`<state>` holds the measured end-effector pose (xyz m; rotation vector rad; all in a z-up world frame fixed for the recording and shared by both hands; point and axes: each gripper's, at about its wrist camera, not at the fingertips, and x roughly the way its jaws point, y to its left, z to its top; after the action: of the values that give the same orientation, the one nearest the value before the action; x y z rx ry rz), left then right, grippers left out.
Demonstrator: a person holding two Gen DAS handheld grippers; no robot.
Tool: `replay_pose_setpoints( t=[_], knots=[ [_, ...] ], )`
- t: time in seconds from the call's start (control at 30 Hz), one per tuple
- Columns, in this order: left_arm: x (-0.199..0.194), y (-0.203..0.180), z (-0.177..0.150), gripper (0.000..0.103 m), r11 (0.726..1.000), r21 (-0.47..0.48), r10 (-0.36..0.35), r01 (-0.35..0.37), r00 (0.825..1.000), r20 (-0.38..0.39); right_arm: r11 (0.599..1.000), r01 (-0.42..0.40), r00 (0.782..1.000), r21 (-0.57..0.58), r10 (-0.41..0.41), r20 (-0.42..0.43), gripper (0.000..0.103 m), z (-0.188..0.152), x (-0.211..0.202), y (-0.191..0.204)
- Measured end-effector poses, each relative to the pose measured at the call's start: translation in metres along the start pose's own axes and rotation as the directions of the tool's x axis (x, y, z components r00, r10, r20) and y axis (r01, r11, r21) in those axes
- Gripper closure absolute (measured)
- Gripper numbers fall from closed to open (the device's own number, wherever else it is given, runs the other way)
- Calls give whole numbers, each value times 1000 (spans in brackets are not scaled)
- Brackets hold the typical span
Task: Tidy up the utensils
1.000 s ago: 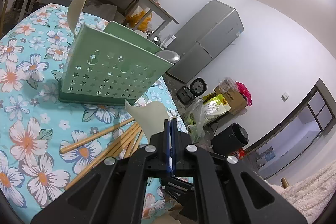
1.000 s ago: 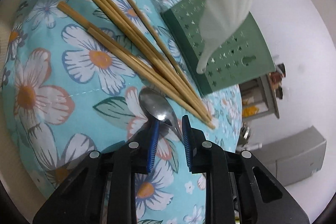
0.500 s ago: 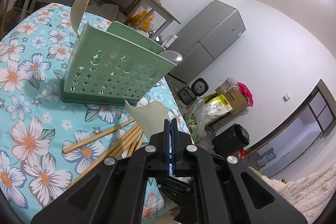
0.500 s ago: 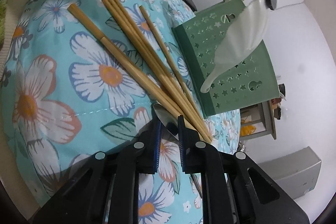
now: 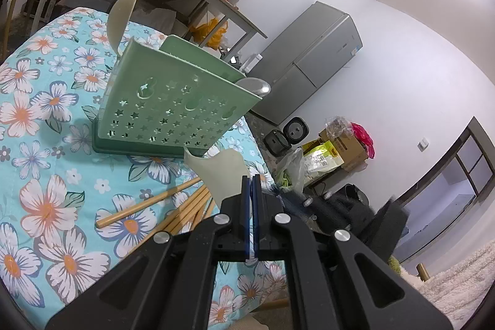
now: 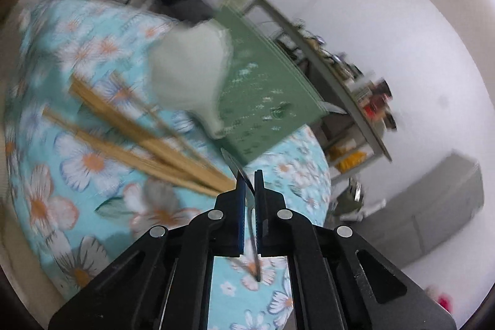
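The right gripper [image 6: 250, 180] has just been closing its tongs, and now they pinch a metal spoon [image 6: 244, 184] by its thin handle. The spoon is lifted off the flowered tablecloth [image 6: 89, 163], just beside the pile of wooden chopsticks [image 6: 145, 141]. This picture is blurry, so the spoon's bowl is hard to see. The spoon looks hard and stiff, and probably light. It is smooth and shiny, so it may slip or swing if the pinch is weak. Holding the flat handle near the middle seems best, so the bowl end does not tip it. The left gripper [image 5: 251, 180] has its tongs pressed together on a pale plastic spoon [image 5: 218, 172], held in the air near the green holder [image 5: 173, 104]. That spoon looks light and a bit bendy. The holder stands on the cloth with a pale spoon [image 5: 120, 14] and a metal one [image 5: 255, 85] already poking out of it.
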<state>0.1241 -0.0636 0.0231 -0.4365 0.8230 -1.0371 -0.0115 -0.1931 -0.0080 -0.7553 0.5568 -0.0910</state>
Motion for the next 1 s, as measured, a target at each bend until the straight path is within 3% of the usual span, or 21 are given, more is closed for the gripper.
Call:
replay_pose_setpoints(
  t=[0.13, 0.33, 0.67, 0.87, 1.0],
  knots=[
    [-3, -2, 0, 103, 1000, 5, -4, 4, 1000, 4, 983, -4, 1000, 185, 2, 14, 103, 8, -11, -42],
    [-14, -15, 2, 103, 999, 45, -27, 26, 1000, 13, 938, -39, 998, 345, 19, 62, 103, 15, -26, -74],
    [-45, -47, 10, 103, 987, 114, -120, 113, 991, 54, 896, -42, 982, 443, -43, 182, 103, 32, -53, -113],
    [-66, -60, 32, 103, 978, 144, -172, 153, 977, 130, 877, -19, 949, 480, -135, 284, 103, 47, -80, -144],
    [-67, -62, 44, 103, 977, 159, -164, 138, 974, 157, 853, -53, 907, 520, -177, 383, 103, 63, -94, -172]
  ],
)
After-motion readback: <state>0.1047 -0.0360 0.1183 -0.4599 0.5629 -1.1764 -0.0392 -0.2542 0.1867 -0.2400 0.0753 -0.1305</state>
